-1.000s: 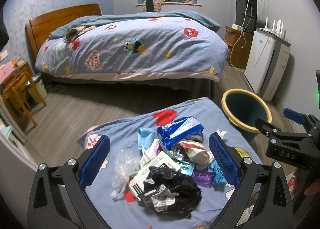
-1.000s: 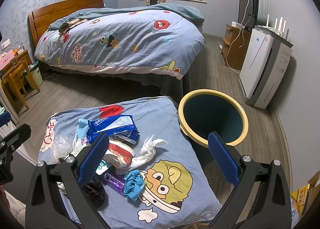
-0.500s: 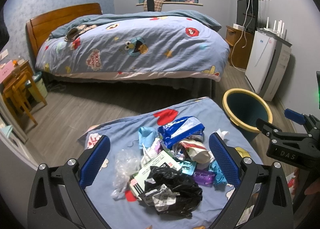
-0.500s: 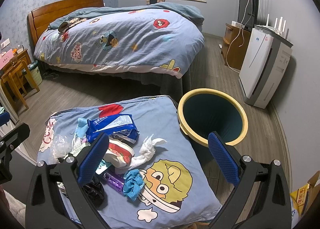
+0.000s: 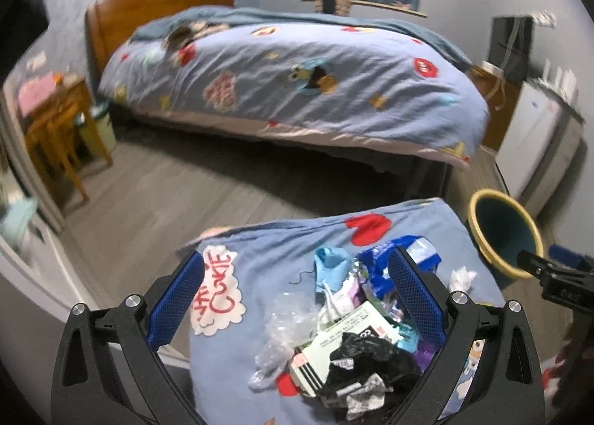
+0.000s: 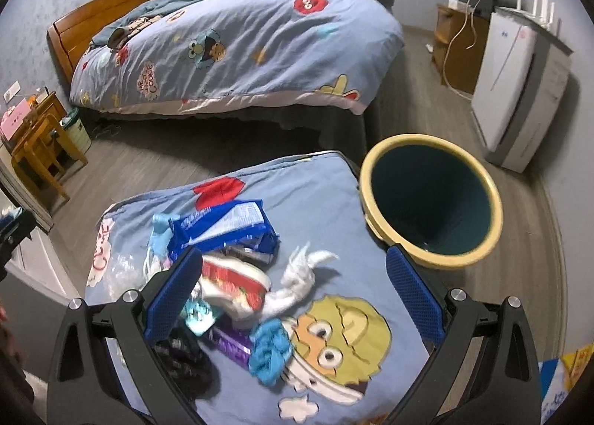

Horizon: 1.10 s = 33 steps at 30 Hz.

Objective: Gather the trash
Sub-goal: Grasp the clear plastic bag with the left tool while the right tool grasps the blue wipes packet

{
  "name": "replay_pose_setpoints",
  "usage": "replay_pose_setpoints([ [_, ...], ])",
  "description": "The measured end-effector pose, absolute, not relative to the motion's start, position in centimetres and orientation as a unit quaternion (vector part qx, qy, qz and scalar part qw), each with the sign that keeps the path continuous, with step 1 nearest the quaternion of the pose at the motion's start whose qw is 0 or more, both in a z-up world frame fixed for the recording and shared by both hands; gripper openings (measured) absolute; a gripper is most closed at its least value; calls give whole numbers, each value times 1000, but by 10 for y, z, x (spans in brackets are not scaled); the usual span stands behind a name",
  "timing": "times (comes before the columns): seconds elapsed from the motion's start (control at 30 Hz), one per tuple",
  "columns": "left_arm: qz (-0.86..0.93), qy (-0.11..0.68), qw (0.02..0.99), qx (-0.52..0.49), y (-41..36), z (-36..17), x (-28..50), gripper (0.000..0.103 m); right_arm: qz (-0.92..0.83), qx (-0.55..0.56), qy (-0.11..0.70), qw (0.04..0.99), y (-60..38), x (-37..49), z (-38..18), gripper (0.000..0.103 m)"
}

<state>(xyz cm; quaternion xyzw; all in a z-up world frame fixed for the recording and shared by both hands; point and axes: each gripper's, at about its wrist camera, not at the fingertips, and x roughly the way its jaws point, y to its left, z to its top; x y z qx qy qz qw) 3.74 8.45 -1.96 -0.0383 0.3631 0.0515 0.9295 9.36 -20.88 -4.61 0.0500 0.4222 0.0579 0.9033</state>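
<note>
A heap of trash lies on a blue cartoon-print cushion (image 6: 315,202): a blue wrapper (image 6: 226,224), a red and white bag (image 6: 234,284), a white tissue (image 6: 300,276), a blue crumpled cloth (image 6: 271,350), a purple packet (image 6: 230,345), a black plastic bag (image 5: 367,365), a clear plastic bag (image 5: 286,328) and a white carton (image 5: 345,336). A yellow-rimmed dark green bin (image 6: 430,198) stands right of the cushion. My left gripper (image 5: 293,298) is open above the heap's left side. My right gripper (image 6: 293,298) is open above the tissue and red bag.
A bed (image 6: 237,46) with a blue cartoon quilt fills the back of the room. A white appliance (image 6: 516,90) and a wooden cabinet (image 6: 456,42) stand at the right wall. A wooden chair (image 6: 41,150) and a small bin (image 6: 76,129) stand at the left.
Both grippers have moved down and closer to the heap. The left view has swung left and is blurred. Both stay open and empty.
</note>
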Motion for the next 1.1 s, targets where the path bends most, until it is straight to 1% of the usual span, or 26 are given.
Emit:
replay_pose_setpoints([
  [0.17,64,391,916,-59,106,-37,57,98,75,77,438,892,-204,126,-55,97],
  [0.4,85,444,889,-74,123,-80,77,98,98,46,463,880,-184,155,-76,97],
  [0.57,88,469,878,-36,112,-104,84,98,110,55,490,863,-170,178,-99,97],
  [0.77,78,499,863,-3,100,-135,90,98,126,30,508,852,-147,195,-128,97],
  [0.83,69,505,861,3,97,-142,91,96,124,29,515,848,-142,200,-138,97],
  [0.9,66,510,858,5,96,-149,92,95,125,38,523,842,-141,206,-145,95],
  [0.97,59,515,855,1,96,-154,93,94,128,52,533,835,-141,211,-154,90],
  [1.0,56,516,855,-1,96,-156,94,91,130,56,538,831,-141,213,-158,88],
  [1.03,51,521,852,-5,96,-159,95,85,132,59,544,827,-141,215,-163,83],
  [1.07,47,525,850,-7,96,-162,95,82,135,59,548,823,-141,216,-168,77],
  [1.1,44,531,846,-9,97,-165,96,77,139,62,553,819,-141,217,-171,75],
])
